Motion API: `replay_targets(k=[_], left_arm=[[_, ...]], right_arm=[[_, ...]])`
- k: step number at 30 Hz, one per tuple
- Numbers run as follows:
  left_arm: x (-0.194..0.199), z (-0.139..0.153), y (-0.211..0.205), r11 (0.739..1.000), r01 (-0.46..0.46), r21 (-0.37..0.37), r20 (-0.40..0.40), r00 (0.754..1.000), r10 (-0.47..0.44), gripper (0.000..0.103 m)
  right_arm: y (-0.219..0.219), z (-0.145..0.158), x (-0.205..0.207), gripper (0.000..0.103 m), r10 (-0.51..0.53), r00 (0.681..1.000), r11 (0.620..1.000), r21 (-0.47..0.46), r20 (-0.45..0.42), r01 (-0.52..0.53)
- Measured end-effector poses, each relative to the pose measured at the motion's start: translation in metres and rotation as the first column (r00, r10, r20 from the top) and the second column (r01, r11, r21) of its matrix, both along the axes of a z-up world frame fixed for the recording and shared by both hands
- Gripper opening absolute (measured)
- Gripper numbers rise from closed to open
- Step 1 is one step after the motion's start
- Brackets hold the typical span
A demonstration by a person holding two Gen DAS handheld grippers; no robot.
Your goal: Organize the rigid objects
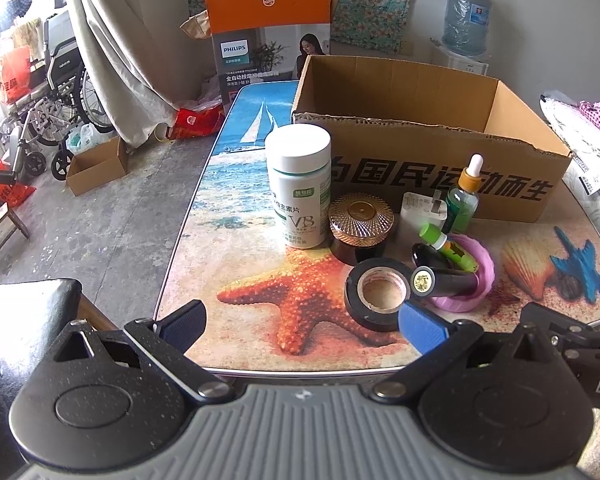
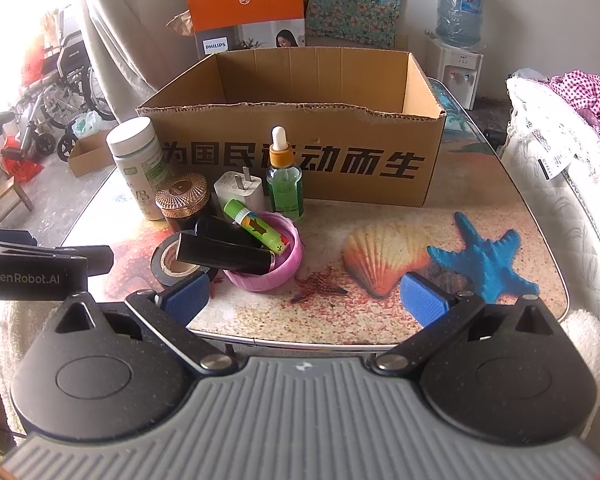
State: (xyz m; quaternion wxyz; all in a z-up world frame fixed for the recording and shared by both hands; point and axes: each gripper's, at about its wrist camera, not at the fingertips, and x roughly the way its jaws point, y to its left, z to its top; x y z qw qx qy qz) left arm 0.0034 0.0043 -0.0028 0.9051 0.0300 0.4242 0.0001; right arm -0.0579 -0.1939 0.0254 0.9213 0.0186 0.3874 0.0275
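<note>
An open cardboard box stands at the back of the beach-print table. In front of it cluster a white vitamin bottle, a gold-lidded jar, a white charger, a green dropper bottle, a black tape roll, and a pink lid holding two black tubes and a green stick. My left gripper and right gripper hang open over the near table edge, holding nothing.
A tall orange Philips carton rises behind the box. To the left stand a wheelchair and a small floor box. A water dispenser is back right, and bedding borders the table's right edge.
</note>
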Motion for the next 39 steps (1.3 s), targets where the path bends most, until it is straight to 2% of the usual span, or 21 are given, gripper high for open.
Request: replay_targets(k=[21, 32, 36, 39], left_arm=[[0.007, -0.004, 0.001, 1.000, -0.002, 0.003, -0.018, 1.000, 0.002, 0.103], [0.019, -0.012, -0.002, 1.000, 0.015, -0.012, -0.028, 0.999, -0.015, 0.103], [0.020, -0.013, -0.005, 0.998, 0.054, -0.043, -0.005, 0.999, -0.054, 0.103], [0.020, -0.015, -0.011, 0.990, 0.119, -0.074, 0.006, 0.993, -0.119, 0.103]], right_arm=[[0.003, 0.000, 0.003, 0.102, 0.005, 1.000, 1.000, -0.001, 0.001, -0.005], [-0.004, -0.009, 0.015, 0.102, -0.030, 1.000, 0.999, 0.012, -0.008, 0.030], [-0.016, -0.010, 0.019, 0.102, -0.043, 0.999, 0.997, 0.060, 0.008, 0.042], [-0.034, -0.007, 0.022, 0.102, -0.049, 0.998, 0.981, 0.189, 0.025, 0.043]])
